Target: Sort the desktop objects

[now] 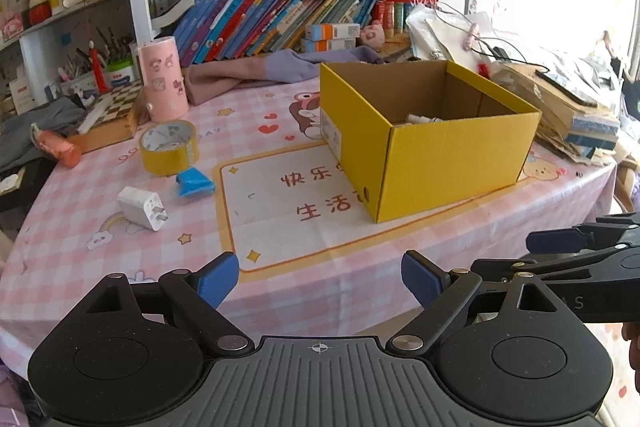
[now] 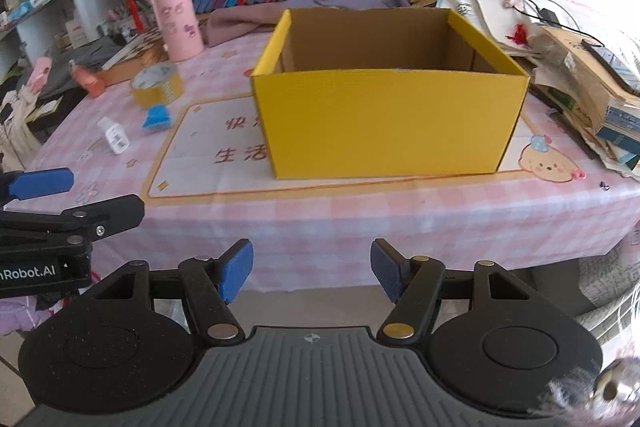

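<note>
Both claws spread, empty; charger (image 1: 142, 207) fwd-left of left claw (image 1: 320, 281), nearer than right claw (image 2: 312, 275).

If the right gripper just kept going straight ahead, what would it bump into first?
Probably the yellow box: it sits straight ahead of the open right gripper, with only bare tablecloth between. Depth is hard to judge.

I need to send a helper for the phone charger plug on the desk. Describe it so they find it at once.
Start at the open yellow box on the pink checked tablecloth and look to its left, past the yellow tape roll and the small blue piece. The white charger plug lies nearest the desk's front edge. It is the only white cube there, with metal prongs.
</note>
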`<move>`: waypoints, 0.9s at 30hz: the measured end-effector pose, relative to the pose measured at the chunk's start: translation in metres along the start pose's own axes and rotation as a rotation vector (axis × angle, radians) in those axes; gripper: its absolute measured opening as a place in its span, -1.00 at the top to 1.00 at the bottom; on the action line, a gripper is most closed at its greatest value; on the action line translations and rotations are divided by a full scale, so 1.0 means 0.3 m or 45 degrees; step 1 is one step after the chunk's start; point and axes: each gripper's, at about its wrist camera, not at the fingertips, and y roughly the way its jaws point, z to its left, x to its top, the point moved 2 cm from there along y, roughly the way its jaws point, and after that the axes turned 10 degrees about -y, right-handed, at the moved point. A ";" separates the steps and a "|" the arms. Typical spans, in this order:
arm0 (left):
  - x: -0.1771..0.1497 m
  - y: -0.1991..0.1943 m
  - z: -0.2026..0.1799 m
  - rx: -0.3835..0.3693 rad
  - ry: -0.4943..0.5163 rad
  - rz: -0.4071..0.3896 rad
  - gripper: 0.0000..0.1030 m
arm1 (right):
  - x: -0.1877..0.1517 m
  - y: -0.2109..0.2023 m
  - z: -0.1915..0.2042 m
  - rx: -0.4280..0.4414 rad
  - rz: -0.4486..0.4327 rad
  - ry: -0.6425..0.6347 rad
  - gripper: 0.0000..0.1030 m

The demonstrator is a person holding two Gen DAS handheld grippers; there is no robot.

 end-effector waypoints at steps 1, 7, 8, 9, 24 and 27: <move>-0.003 -0.005 0.005 -0.001 0.005 0.000 -0.76 | -0.002 -0.001 0.010 0.002 0.001 -0.001 -0.22; -0.015 -0.028 0.037 0.003 0.015 -0.005 -0.77 | -0.004 -0.003 0.062 0.015 -0.002 -0.008 -0.24; -0.018 -0.032 0.044 0.006 0.013 -0.006 -0.77 | -0.003 -0.002 0.069 0.018 -0.002 -0.011 -0.24; -0.020 -0.037 0.053 0.010 0.010 -0.006 -0.77 | -0.002 0.000 0.080 0.022 -0.001 -0.017 -0.24; -0.046 -0.092 0.215 0.099 -0.079 -0.018 -0.77 | 0.039 0.036 0.264 0.115 -0.001 -0.157 -0.25; -0.049 -0.102 0.254 0.123 -0.105 -0.020 -0.77 | 0.049 0.047 0.304 0.139 0.004 -0.190 -0.25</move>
